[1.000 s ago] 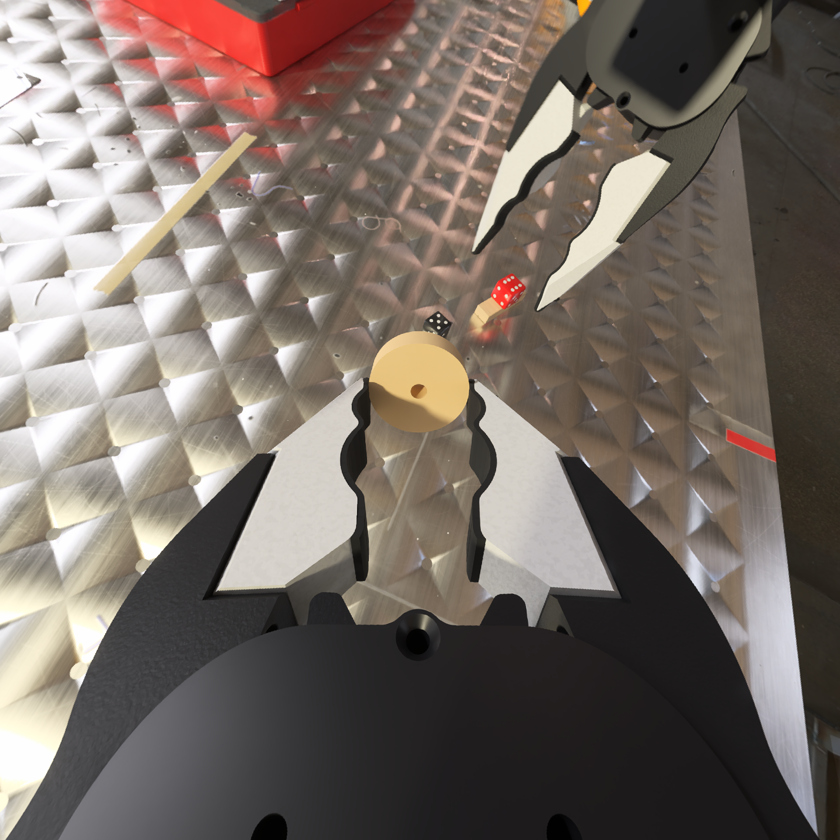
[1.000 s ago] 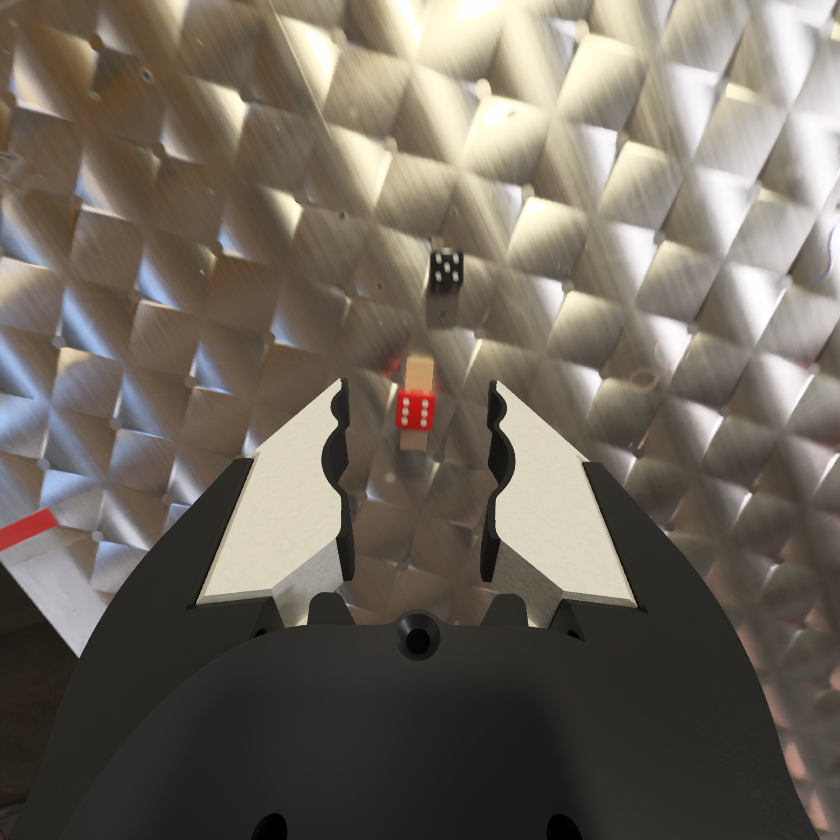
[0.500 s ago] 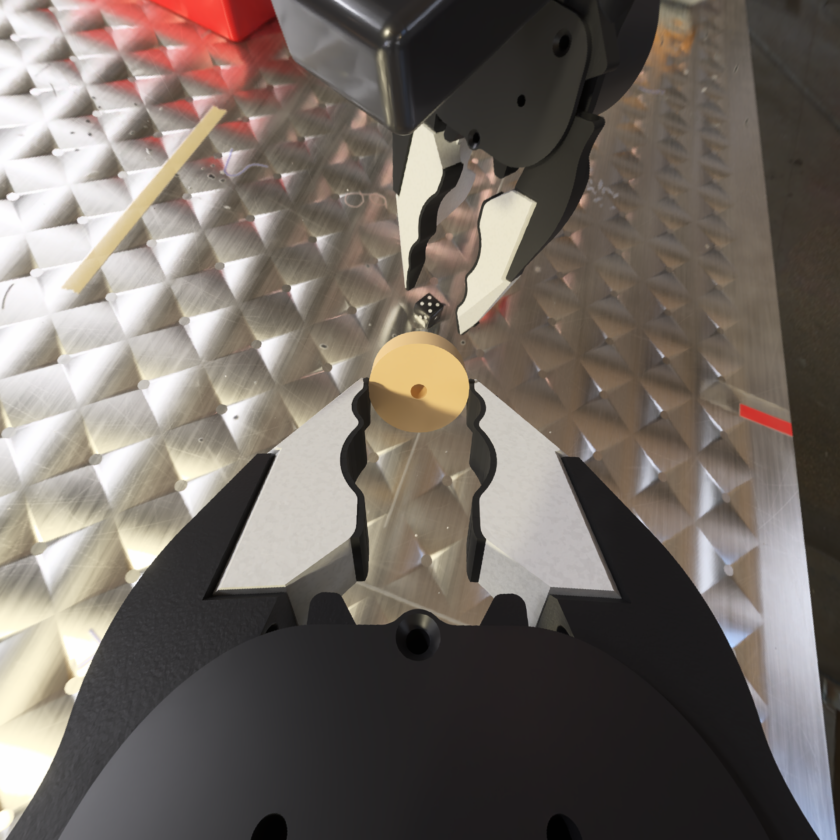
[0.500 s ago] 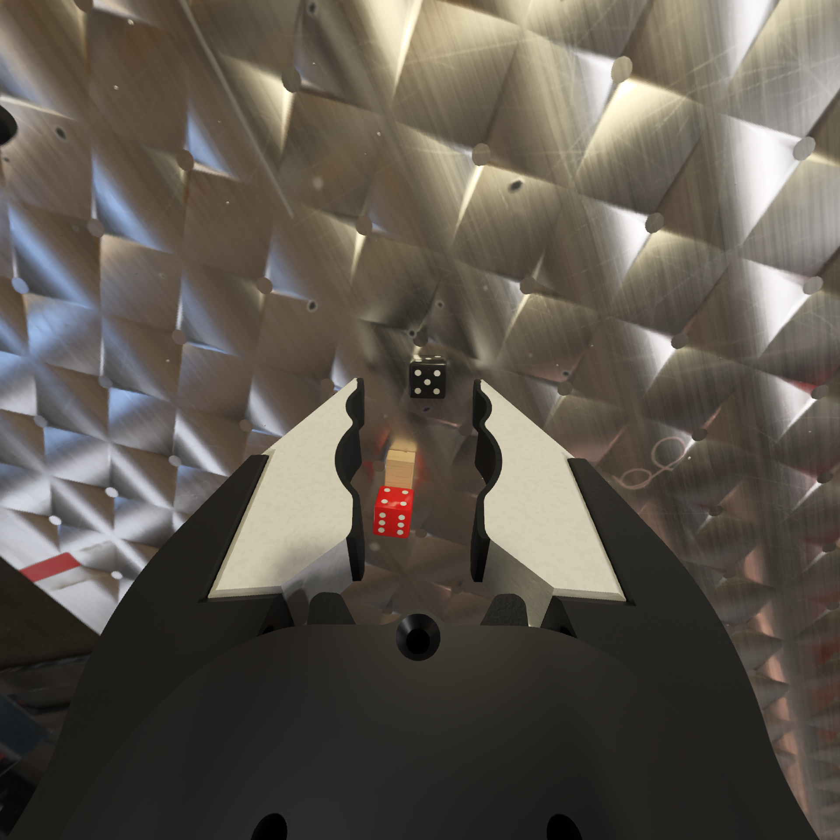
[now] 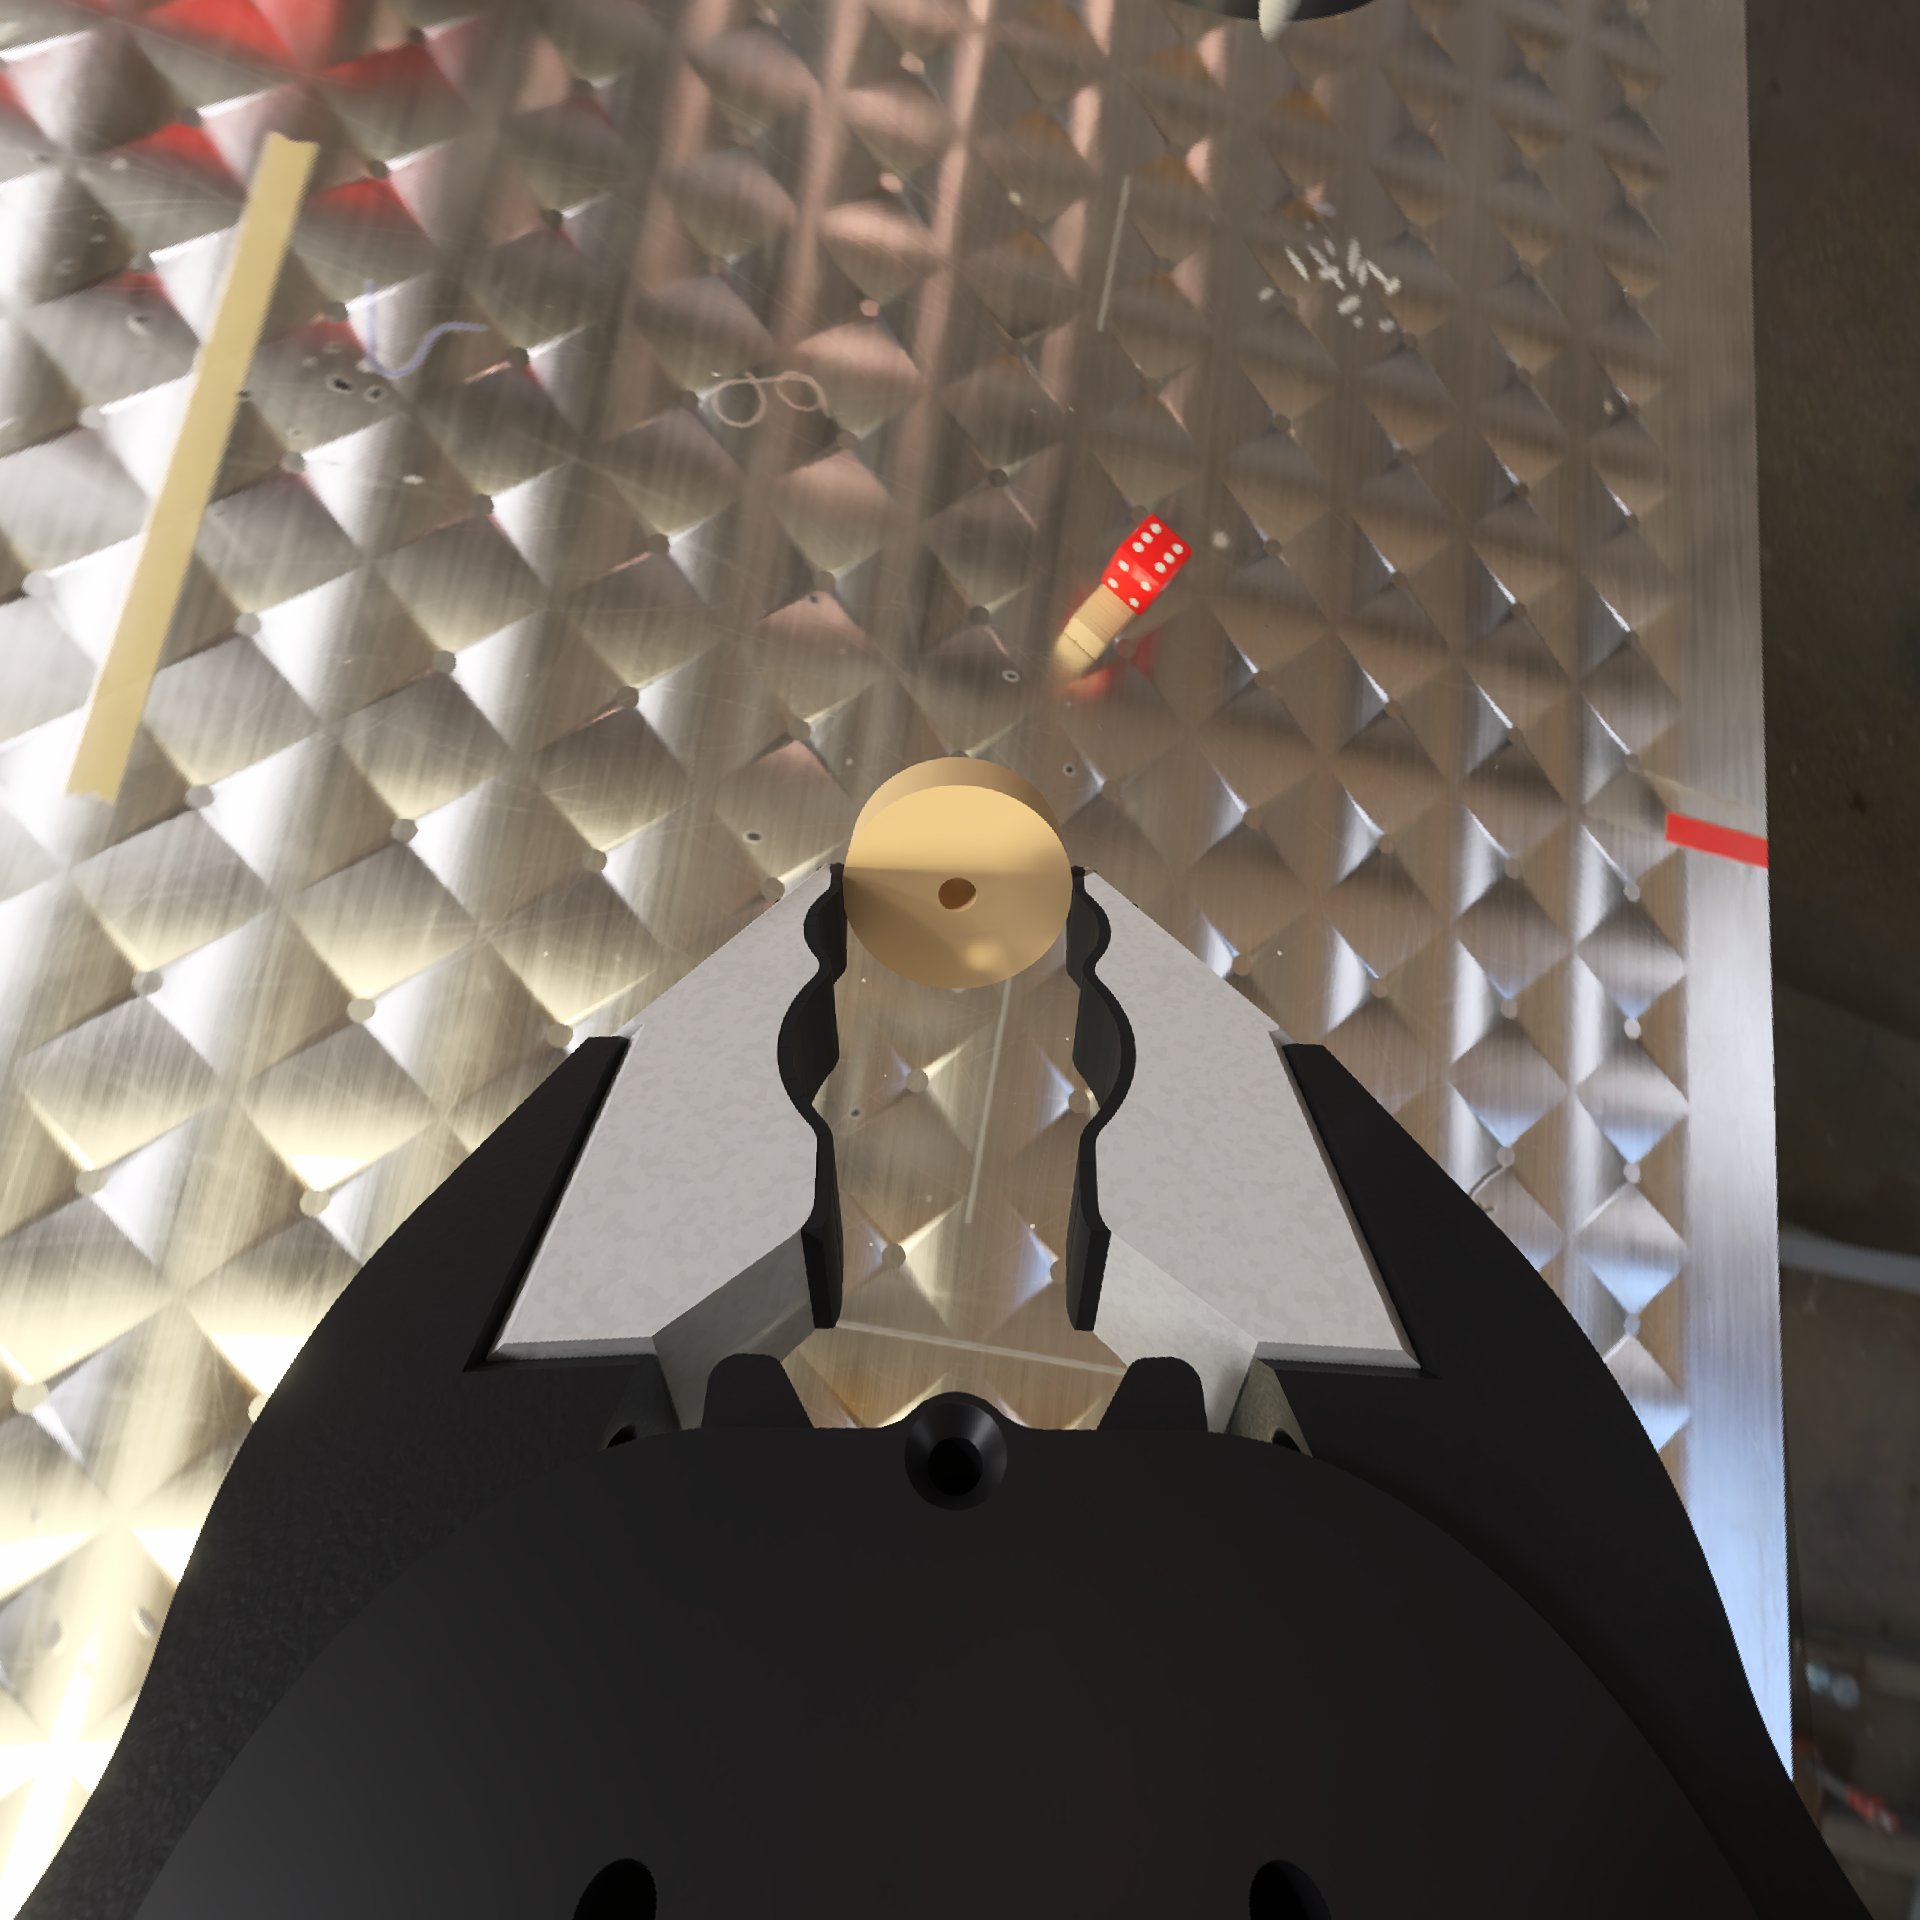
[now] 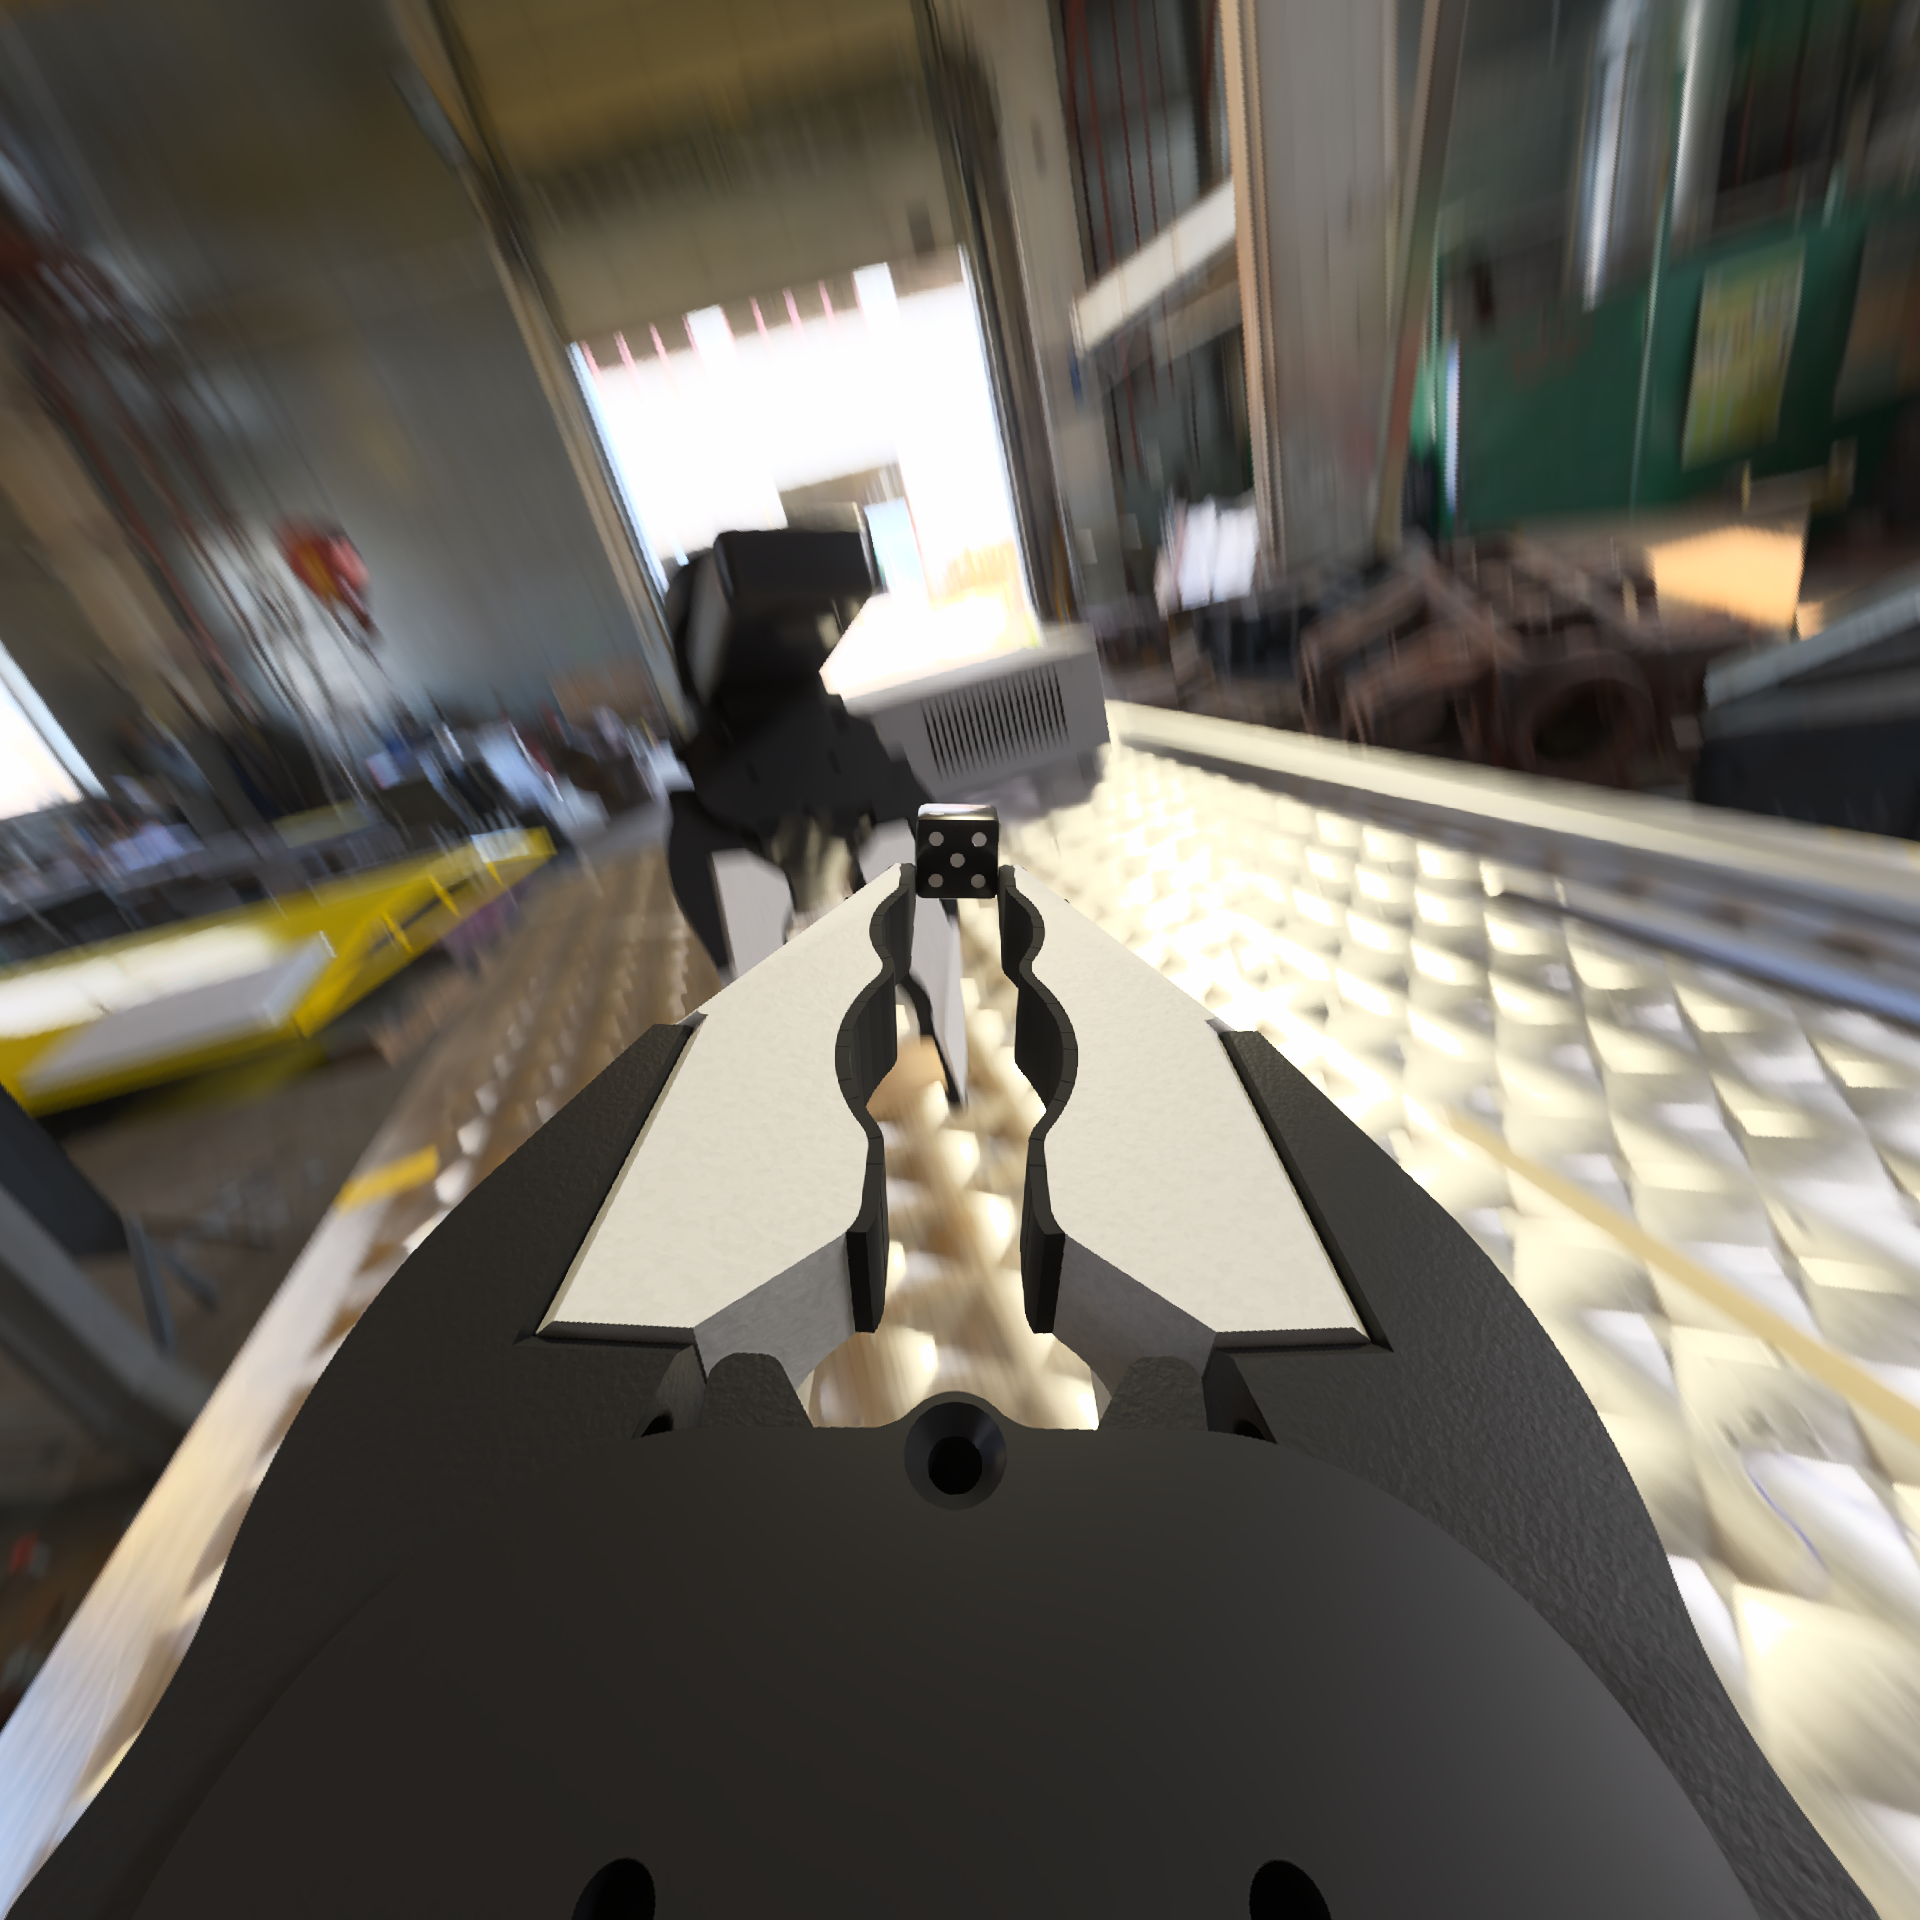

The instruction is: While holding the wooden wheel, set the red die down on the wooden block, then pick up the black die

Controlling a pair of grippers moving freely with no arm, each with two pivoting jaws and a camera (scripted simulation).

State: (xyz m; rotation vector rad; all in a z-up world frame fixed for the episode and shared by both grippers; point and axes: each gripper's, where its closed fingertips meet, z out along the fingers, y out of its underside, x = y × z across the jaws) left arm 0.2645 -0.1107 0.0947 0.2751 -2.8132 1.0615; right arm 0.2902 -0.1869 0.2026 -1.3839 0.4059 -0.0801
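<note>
My left gripper is shut on the round wooden wheel and holds it above the metal table. Beyond it to the right, the red die sits on top of the small wooden block. My right gripper is shut on the black die, held at the fingertips high above the table. The left gripper shows ahead in the right wrist view, blurred. Only a tip of the right gripper shows at the top edge of the left wrist view.
A long pale wooden strip lies at the left. A red mark sits by the table's right edge. A yellow tray and a white ribbed box show in the blurred right wrist view.
The right gripper closed on the black die, lifted it off the table and swung up fast, out of the left wrist view. The left gripper rose a little, still holding the wheel.
</note>
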